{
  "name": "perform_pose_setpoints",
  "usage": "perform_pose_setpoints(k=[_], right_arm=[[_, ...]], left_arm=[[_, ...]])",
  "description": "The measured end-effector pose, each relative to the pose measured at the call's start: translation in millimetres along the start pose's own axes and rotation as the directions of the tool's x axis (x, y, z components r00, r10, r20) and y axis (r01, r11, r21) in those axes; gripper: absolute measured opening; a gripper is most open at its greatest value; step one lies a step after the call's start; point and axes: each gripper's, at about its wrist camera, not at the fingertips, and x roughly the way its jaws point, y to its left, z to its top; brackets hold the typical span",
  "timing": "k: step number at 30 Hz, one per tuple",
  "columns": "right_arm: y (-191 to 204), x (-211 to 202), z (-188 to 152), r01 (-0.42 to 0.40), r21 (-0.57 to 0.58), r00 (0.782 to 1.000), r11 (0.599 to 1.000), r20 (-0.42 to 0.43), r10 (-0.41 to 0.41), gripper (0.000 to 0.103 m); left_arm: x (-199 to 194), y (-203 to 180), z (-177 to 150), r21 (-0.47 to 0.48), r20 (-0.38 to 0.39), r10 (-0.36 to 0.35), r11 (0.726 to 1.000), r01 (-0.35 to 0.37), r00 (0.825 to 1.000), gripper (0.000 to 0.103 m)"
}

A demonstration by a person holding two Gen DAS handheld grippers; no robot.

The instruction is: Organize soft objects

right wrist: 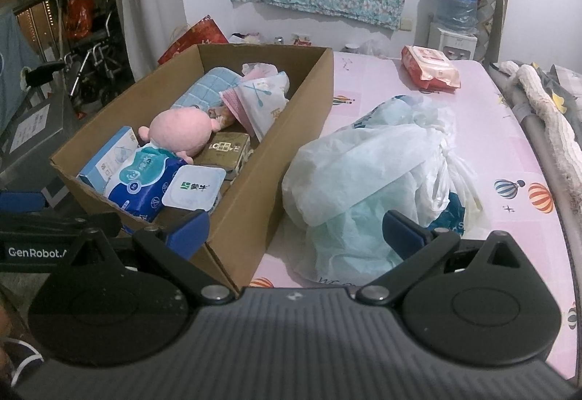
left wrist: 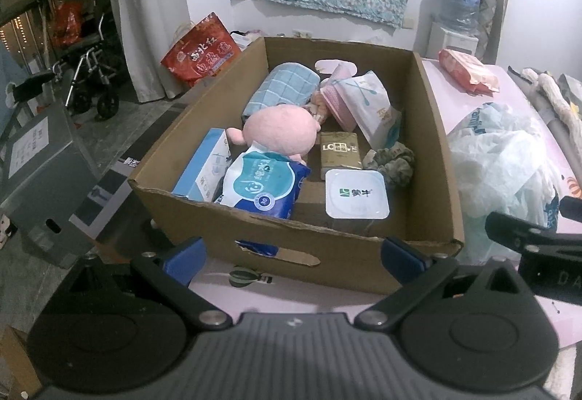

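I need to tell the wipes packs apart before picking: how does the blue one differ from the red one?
The blue wipes pack sits inside the cardboard box, propped at a tilt among other items; the red wipes pack lies flat and alone on the pink sheet, outside the box. Blue is near the grippers, red far. Both are soft plastic packs.

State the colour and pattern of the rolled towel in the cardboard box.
The rolled towel is light blue with a grid check, clearest in the left wrist view.
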Motion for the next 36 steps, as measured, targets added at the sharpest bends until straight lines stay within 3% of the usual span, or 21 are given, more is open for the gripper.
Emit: perform_pose_setpoints(k=[36], right_arm=[[2.7, 10.8, 0.6, -0.011, -0.006, 1.000, 1.000, -0.023, 0.011, 0.102]], left_arm=[[7.5, 0.4, 0.0, 0.012, -0.018, 0.004, 1.000, -0.003, 1.000, 0.103]])
